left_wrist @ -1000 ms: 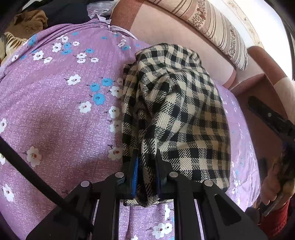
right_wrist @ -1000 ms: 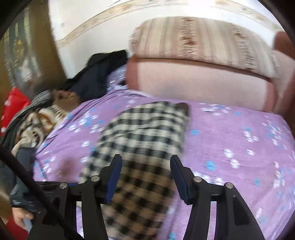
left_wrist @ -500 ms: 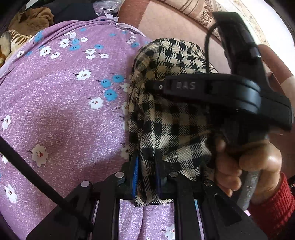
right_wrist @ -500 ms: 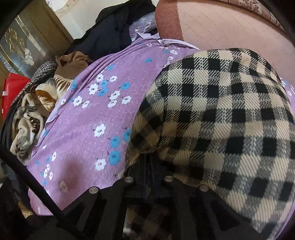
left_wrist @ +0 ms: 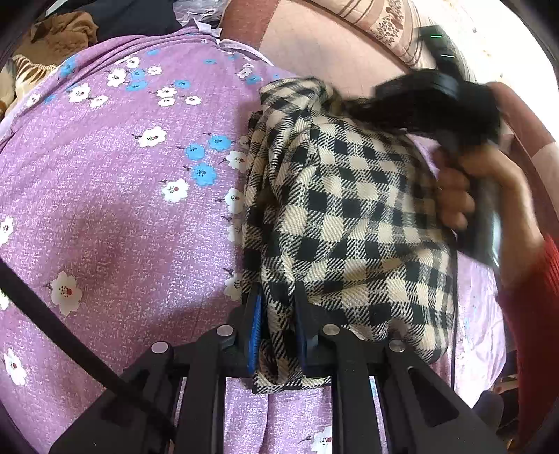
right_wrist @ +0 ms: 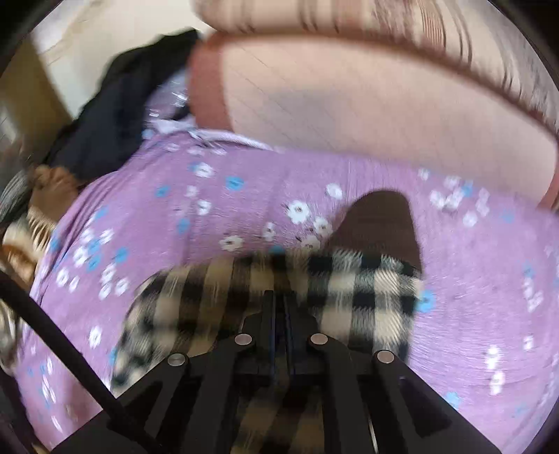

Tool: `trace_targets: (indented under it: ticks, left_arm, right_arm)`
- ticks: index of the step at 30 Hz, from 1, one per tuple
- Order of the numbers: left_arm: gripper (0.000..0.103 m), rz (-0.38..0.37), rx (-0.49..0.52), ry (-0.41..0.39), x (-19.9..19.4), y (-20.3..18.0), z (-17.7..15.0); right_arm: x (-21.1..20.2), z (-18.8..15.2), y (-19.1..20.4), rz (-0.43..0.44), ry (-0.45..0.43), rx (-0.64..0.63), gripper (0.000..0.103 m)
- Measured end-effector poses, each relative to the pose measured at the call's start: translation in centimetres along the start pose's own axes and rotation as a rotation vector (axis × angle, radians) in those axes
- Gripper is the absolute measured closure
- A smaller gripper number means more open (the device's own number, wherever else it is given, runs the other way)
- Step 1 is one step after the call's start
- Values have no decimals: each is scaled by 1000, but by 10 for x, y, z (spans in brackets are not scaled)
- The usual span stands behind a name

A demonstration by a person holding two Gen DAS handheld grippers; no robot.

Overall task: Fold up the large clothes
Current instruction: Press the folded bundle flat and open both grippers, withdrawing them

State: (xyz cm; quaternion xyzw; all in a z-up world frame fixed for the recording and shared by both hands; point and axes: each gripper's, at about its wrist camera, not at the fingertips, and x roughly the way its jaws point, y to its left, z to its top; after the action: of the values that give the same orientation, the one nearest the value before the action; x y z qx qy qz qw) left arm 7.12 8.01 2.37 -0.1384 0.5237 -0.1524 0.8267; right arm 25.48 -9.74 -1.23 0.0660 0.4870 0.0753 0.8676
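A black-and-cream checked garment (left_wrist: 349,216) lies folded in a long bundle on the purple flowered sheet (left_wrist: 122,209). My left gripper (left_wrist: 277,317) is shut on its near end, and cloth hangs out below the blue pads. A hand (left_wrist: 464,181) holds my right gripper (left_wrist: 353,104) at the far end, where the fabric is bunched up against its blurred tip. In the right wrist view the right gripper (right_wrist: 279,307) has its fingers pressed together in the checked garment (right_wrist: 367,290). A dark brown patch (right_wrist: 377,223) shows at the garment's far corner.
A pink and brown padded back (left_wrist: 314,45) with a striped pillow (left_wrist: 384,21) runs along the far side of the bed. A heap of other clothes, dark (right_wrist: 115,115) and tan (left_wrist: 63,31), lies at the far left. A red sleeve (left_wrist: 534,331) is at the right edge.
My right gripper went from open to shut, swung in over the checked garment and now sits at its far end. The far end has bunched up. The left gripper has kept its grip.
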Motion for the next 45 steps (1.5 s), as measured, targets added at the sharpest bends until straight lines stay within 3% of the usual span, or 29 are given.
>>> trace_targets:
  ticks: [3, 6, 9, 13, 17, 20, 23, 26, 32, 38, 44, 45]
  left_arm:
    - [85, -3, 0, 0, -1, 1, -2]
    - [84, -17, -10, 7, -1, 3, -2]
    - [84, -35, -11, 1, -7, 5, -2]
    - [84, -51, -4, -39, -27, 6, -1]
    - [84, -48, -15, -98, -46, 6, -3]
    - [84, -34, -13, -101, -46, 3, -5]
    - [84, 5, 10, -65, -33, -1, -7]
    - [77, 75, 25, 6, -16, 0, -10]
    - [68, 87, 1, 25, -11, 7, -12]
    - [62, 114, 24, 13, -16, 7, -12]
    - [62, 121, 33, -68, -45, 7, -16]
    - [62, 118, 23, -84, -50, 9, -16]
  right_arm:
    - [36, 9, 4, -42, 87, 3, 97]
    - [35, 10, 16, -104, 54, -69, 97]
    - [0, -1, 26, -120, -55, -114, 96]
    - [-77, -53, 28, 21, -166, -135, 94]
    - [-126, -130, 34, 93, -175, -231, 94]
    - [-129, -175, 37, 158, -127, -252, 94]
    - [-105, -209, 33, 110, -47, -262, 94]
    - [-97, -236, 17, 143, 12, -198, 93]
    - [-103, -250, 5, 176, 0, -143, 93]
    - [-115, -255, 3, 154, -24, -147, 93]
    - [-142, -256, -10, 184, -62, -75, 93]
    - [-153, -255, -16, 194, -89, -50, 88]
